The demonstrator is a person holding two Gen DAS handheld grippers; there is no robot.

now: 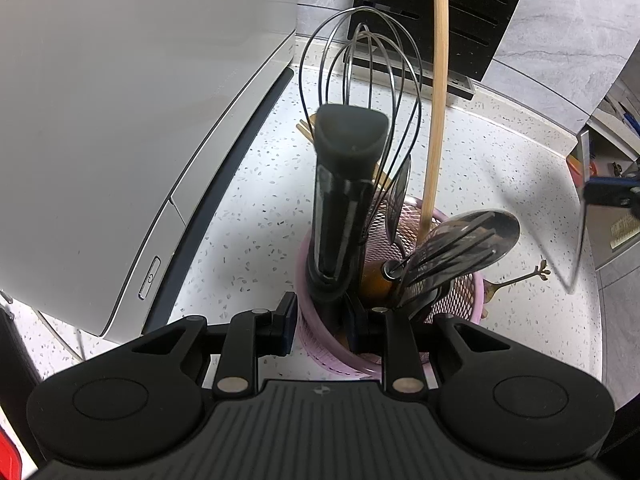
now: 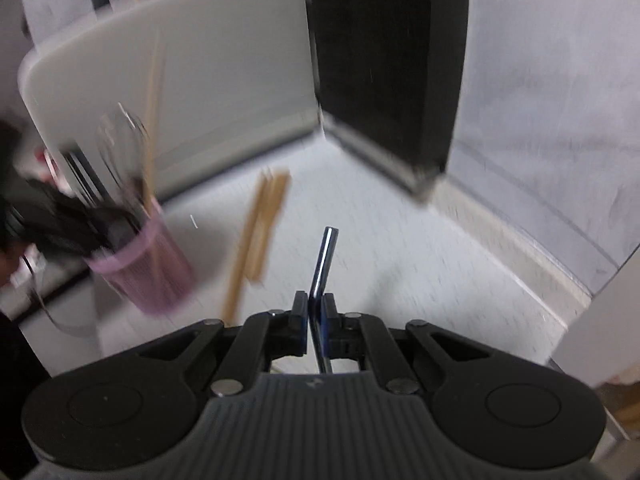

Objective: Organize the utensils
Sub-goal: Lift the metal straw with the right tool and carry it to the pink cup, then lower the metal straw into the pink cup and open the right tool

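While the right-wrist picture is motion-blurred, the right gripper [image 2: 316, 320] reads clearly enough: both pads are pinched tight on a thin shiny metal utensil handle [image 2: 325, 258], which sticks out ahead of the fingertips above the speckled white counter [image 2: 400, 264]. Which utensil it is cannot be told. Loose wooden chopsticks [image 2: 260, 232] lie on the counter ahead-left of it; the pink mesh holder [image 2: 148, 272] stands further left.

Left gripper [image 1: 320, 320]: jaws narrow, straddling the near rim of the pink mesh holder [image 1: 468, 292], one finger outside the wall, one inside. Holder contains a black-handled tool [image 1: 340, 208], wire whisk [image 1: 360, 64], wooden stick [image 1: 438, 92] and a dark spoon [image 1: 480, 240].
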